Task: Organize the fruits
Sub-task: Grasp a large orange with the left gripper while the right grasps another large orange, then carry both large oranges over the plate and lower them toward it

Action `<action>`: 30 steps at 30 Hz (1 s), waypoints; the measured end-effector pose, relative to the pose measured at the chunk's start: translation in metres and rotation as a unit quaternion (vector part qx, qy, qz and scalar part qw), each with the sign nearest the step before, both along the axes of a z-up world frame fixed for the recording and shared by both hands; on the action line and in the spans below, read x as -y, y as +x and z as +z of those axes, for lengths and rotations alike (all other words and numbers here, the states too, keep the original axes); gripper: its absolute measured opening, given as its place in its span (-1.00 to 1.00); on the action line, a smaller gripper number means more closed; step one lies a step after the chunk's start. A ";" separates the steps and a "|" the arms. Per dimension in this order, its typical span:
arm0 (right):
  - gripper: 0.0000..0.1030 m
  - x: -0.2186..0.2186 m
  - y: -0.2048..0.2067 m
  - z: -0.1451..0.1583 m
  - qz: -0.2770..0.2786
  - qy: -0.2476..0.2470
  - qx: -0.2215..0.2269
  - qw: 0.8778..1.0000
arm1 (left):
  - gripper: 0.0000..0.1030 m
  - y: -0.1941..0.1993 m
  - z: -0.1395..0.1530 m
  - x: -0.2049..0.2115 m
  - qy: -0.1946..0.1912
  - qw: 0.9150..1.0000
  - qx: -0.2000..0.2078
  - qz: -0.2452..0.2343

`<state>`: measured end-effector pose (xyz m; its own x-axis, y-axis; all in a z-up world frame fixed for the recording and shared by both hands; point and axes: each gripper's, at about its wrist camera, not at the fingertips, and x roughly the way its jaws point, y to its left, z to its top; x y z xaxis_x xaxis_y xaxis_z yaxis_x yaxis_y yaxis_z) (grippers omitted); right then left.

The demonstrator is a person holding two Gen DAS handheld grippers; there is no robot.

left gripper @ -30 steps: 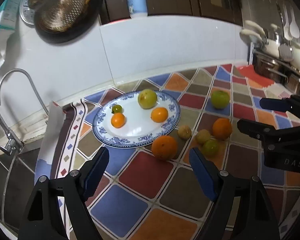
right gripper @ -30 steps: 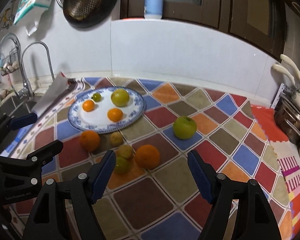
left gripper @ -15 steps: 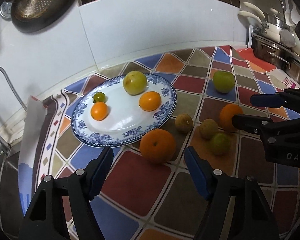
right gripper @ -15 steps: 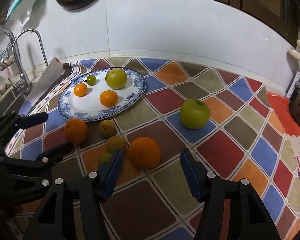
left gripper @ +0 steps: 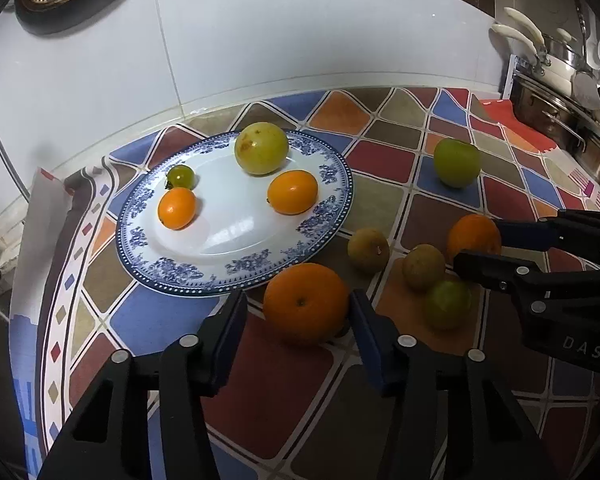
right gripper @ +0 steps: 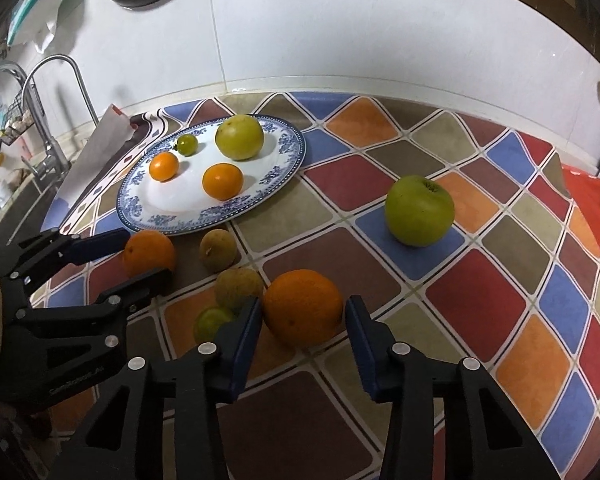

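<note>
Just in front of the blue-rimmed plate (left gripper: 332, 200), each tool, left tool (left gripper: 296, 308) and right tool (right gripper: 302, 314), has been closing around its own orange (left gripper: 306, 302) (right gripper: 302, 306) on the table (right gripper: 480, 280), pads not clearly pressing yet.

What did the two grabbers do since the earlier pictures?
Both came down and forward, each to an orange. The left gripper has just been closing around the orange by the plate, the right gripper around the other orange; pads look near, not clearly pressing. The plate and its four fruits stayed put.
</note>
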<state>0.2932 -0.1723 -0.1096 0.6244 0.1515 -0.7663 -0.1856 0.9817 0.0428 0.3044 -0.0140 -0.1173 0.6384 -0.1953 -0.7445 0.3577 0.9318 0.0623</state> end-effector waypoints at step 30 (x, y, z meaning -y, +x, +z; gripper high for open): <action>-0.18 -0.014 -0.020 0.050 0.022 0.008 0.061 0.998 | -0.17 -0.031 0.050 -0.018 -0.031 0.998 0.054 0.027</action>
<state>0.2733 -0.1586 -0.0597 0.7058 0.1923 -0.6818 -0.2333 0.9719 0.0326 0.2732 0.0042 -0.0675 0.7248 -0.2031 -0.6583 0.3020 0.9525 0.0387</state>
